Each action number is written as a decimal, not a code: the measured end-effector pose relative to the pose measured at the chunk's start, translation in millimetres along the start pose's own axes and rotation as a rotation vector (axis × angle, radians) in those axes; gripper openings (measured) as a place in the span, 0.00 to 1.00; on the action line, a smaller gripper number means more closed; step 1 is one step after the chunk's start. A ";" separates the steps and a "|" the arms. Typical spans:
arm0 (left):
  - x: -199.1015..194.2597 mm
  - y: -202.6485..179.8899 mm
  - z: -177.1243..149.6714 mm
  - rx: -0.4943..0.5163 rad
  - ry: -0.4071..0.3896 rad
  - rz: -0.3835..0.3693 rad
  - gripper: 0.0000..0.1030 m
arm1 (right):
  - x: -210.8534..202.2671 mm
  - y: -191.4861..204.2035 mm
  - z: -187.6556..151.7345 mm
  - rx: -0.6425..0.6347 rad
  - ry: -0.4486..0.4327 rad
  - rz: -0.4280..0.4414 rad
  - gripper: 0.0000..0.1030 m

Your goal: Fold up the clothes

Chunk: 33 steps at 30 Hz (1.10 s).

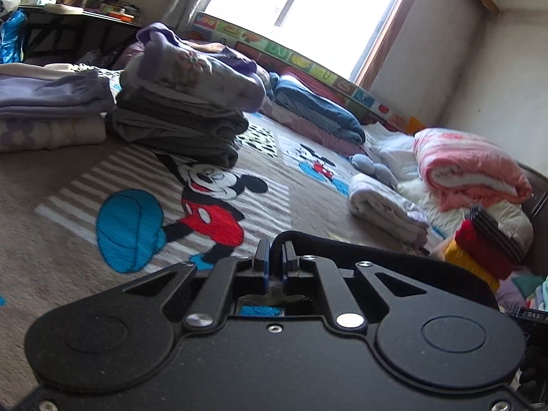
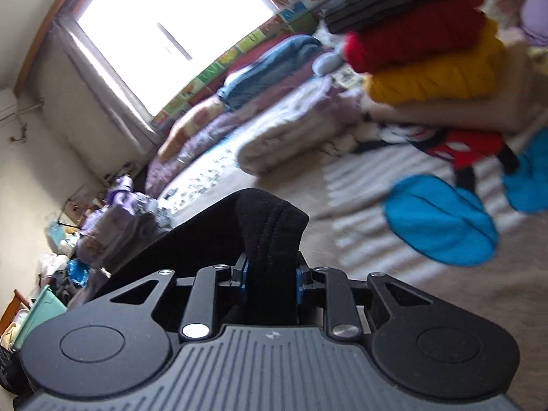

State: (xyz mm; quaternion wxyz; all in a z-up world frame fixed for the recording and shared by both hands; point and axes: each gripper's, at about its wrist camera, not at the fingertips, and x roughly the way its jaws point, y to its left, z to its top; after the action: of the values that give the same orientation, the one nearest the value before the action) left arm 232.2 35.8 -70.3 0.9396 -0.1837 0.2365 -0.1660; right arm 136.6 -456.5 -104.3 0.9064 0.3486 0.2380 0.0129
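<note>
Cartoon rug (image 1: 68, 171) bears folded stacks (image 1: 178, 126) near window (image 1: 308, 10).

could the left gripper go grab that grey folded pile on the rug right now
Probably not: the left gripper is shut on the black garment, though the rug toward the grey pile looks unobstructed.

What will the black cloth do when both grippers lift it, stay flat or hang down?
It will probably sag: the black cloth already bunches into soft folds between the right gripper. It looks fleecy, so likely grippy, not slippery. The left gripper pinches only a thin edge, which might slip out if tugged.
</note>
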 end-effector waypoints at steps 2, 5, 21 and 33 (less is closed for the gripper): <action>4.1 -0.8 -2.5 0.005 0.007 0.007 0.04 | -1.8 -5.4 -7.1 0.002 0.015 -0.005 0.25; 7.9 0.2 -3.2 0.012 0.011 0.027 0.05 | -0.8 -8.2 -16.0 -0.010 0.047 -0.018 0.25; 10.8 21.6 -1.0 -0.091 0.034 0.070 0.50 | -5.8 -32.0 -19.1 0.091 0.019 0.000 0.59; 23.0 21.8 -4.2 -0.117 0.143 -0.003 0.65 | -3.4 -46.0 -23.5 0.140 0.011 0.045 0.64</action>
State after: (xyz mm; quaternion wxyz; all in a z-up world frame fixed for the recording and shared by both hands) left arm 254.2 44.6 -91.9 0.9077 -0.2262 0.3122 -0.1660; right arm 116.7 -477.3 -147.4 0.8779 0.4165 0.2354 0.0183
